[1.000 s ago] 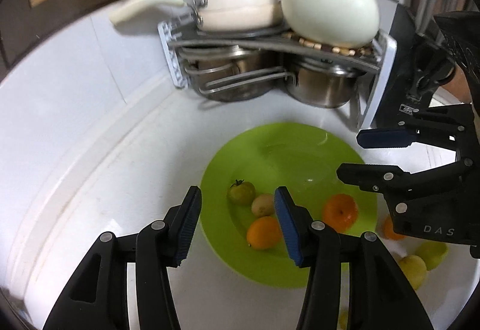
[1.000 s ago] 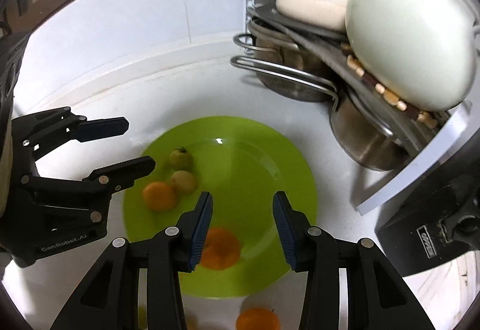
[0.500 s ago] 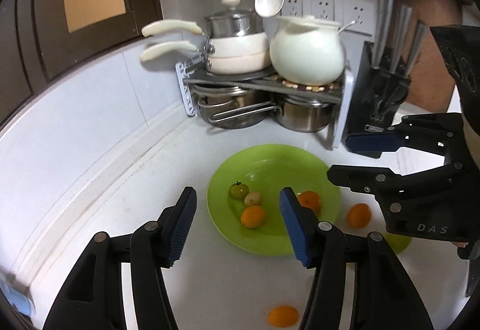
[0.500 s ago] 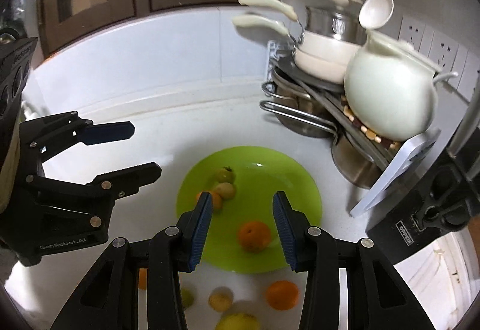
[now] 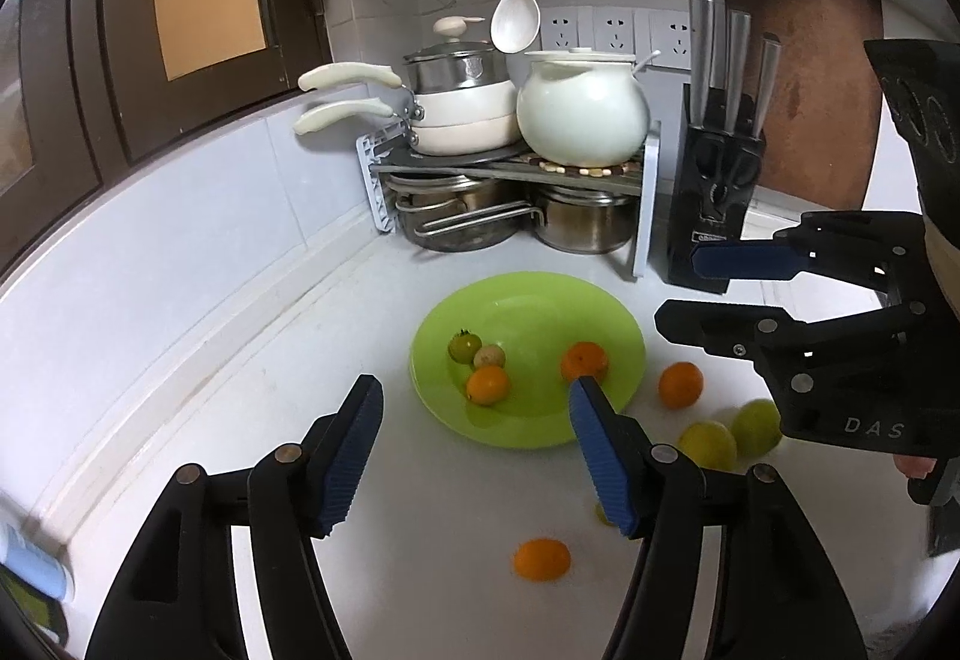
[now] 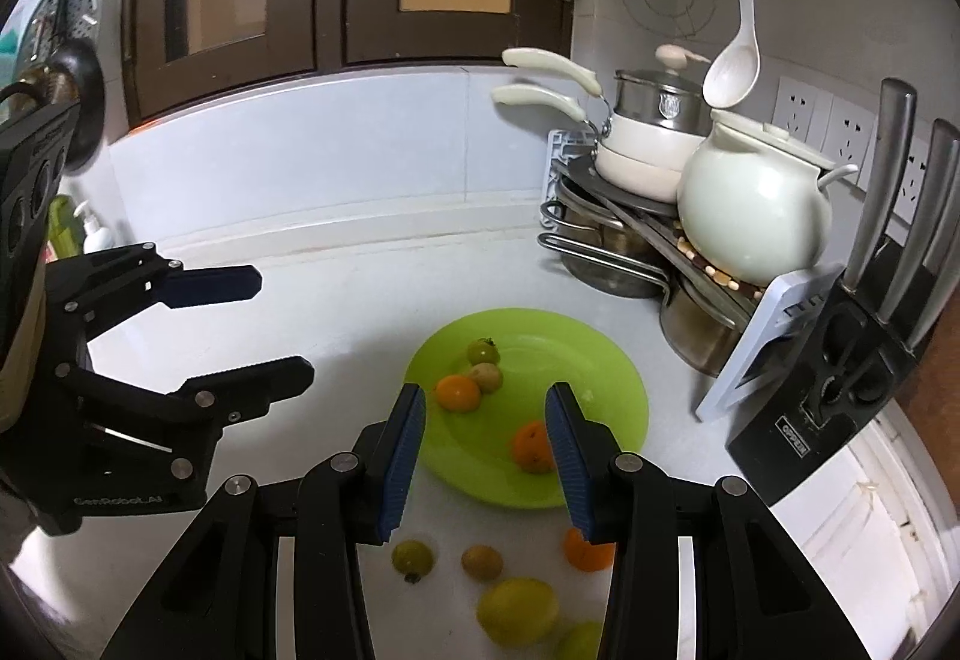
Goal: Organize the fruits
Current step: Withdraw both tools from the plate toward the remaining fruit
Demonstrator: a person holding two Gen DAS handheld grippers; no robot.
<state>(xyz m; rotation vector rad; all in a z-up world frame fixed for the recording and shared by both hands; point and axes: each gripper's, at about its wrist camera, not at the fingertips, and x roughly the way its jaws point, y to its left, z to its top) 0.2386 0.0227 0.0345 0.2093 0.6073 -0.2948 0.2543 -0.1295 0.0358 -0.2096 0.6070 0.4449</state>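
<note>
the left gripper (image 5: 474,444) has just been opening its jaws and now stands fairly wide, nothing between the pads; it hangs above the counter (image 5: 240,360) with the green plate (image 5: 540,300) ahead of it. the right gripper (image 6: 485,453) is narrower but also parted and holding nothing, aimed over the near rim of the same plate.

four fruits lie on the plate: a green one with a stem (image 5: 465,347), a small pale one (image 5: 489,357) touching it, an orange (image 5: 487,384) just beside those, and another orange (image 5: 584,360) toward the right rim. the rest are loose on the counter: an orange (image 5: 680,384) just off the plate, a yellow fruit (image 5: 708,445) and a greenish one (image 5: 755,425) side by side, and one more orange (image 5: 540,559) nearest the left gripper (a small yellow-green one peeks from behind its finger too).

the risks, as i judge them: round fruit on a smooth counter rolls off if a pad nudges it before closing. the two grippers sit close, so reaching for neighbouring fruit could knock them together. a careless drop could bump fruit already on the plate over its shallow rim.
</note>
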